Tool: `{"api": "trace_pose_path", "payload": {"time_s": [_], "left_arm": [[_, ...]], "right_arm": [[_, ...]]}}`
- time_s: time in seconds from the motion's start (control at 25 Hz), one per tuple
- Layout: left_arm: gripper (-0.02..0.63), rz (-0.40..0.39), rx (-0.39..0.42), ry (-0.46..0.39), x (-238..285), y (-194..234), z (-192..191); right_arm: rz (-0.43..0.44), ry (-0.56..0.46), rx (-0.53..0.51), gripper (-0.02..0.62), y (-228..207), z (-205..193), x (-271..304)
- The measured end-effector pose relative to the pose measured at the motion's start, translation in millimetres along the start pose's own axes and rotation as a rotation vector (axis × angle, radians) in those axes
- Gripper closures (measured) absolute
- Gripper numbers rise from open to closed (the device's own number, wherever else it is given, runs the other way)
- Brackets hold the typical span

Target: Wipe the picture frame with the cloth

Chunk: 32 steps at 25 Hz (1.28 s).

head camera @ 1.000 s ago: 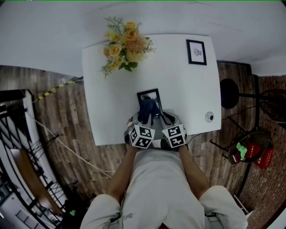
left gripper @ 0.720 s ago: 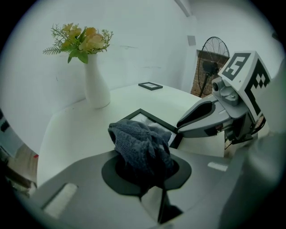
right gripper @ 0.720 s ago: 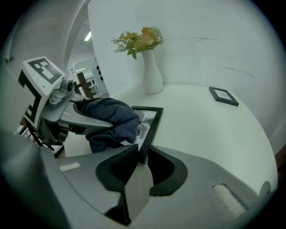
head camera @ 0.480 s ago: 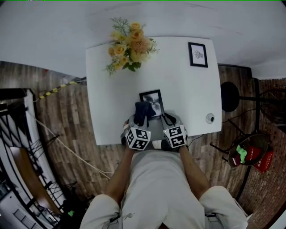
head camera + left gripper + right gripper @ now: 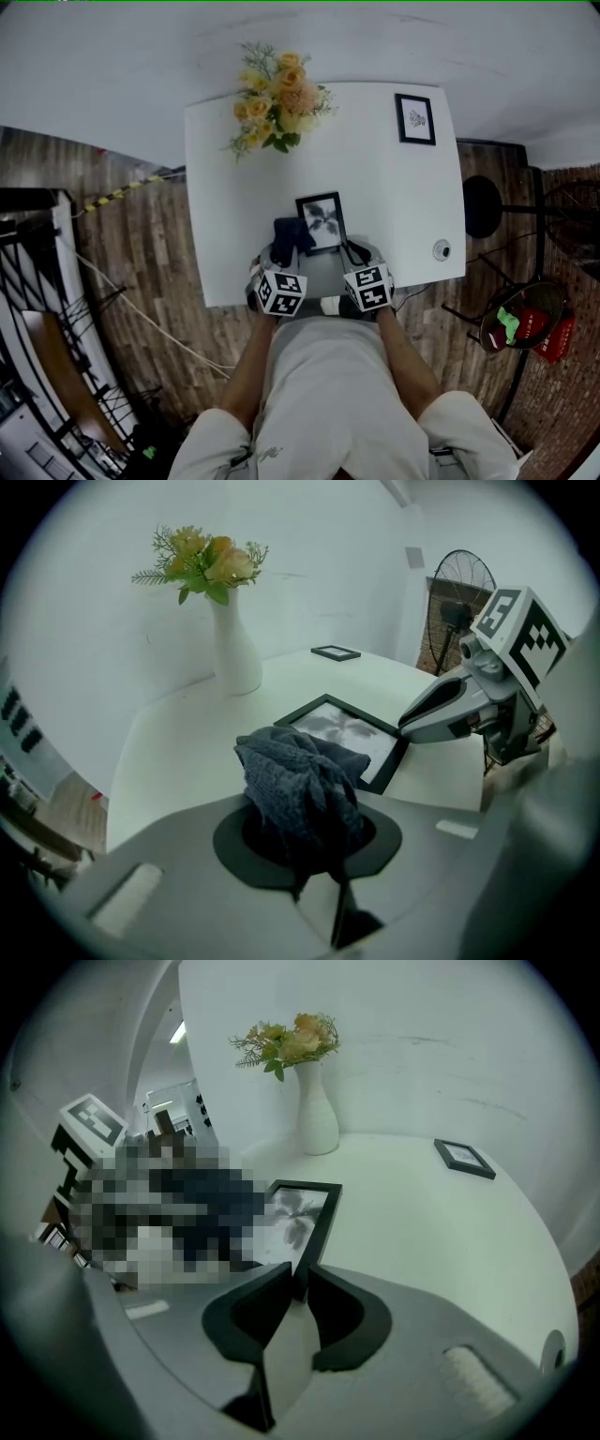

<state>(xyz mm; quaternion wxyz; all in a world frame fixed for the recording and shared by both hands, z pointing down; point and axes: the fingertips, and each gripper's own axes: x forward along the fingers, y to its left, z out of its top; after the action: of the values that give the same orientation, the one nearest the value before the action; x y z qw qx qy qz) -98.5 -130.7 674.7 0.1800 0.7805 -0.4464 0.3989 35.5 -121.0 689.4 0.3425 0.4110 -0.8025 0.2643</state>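
The left gripper (image 5: 307,841) squeezes a crumpled dark blue cloth (image 5: 300,775) tight. The right gripper (image 5: 298,1283) is pinched on the near edge of the black picture frame with a leaf picture (image 5: 321,222). The frame lies flat on the white table (image 5: 234,187), near its front edge. A second ago the cloth sat on top of the picture. Now it has slid left, beside the frame, and the whole picture shows. Farther back are a white vase of yellow flowers (image 5: 279,94) and a small black frame (image 5: 414,118).
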Motion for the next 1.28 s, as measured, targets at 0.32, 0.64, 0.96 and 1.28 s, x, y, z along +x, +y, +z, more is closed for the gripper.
{"api": "trace_pose_path", "payload": {"time_s": [0.32,0.64,0.96,1.28], "left_arm": [[0.523,0.043,-0.048,-0.038,-18.5,26.9,2.6],[0.523,0.018,-0.109,-0.251,-55.9,37.6,46.5],[0.523,-0.003,-0.086,-0.463,-99.7,45.9,102.1],[0.523,-0.005,-0.046,-0.607,-141.3,48.2,141.5]], "right_arm": [[0.000,-0.008,0.008,0.548,3.2,1.1,-8.7],[0.002,-0.170,-0.004,0.548,-1.1,43.0,-46.4],[-0.029,-0.367,-0.110,0.561,0.9,111.7,-101.1],[-0.051,-0.528,-0.179,0.580,16.4,163.4,-154.6]]}}
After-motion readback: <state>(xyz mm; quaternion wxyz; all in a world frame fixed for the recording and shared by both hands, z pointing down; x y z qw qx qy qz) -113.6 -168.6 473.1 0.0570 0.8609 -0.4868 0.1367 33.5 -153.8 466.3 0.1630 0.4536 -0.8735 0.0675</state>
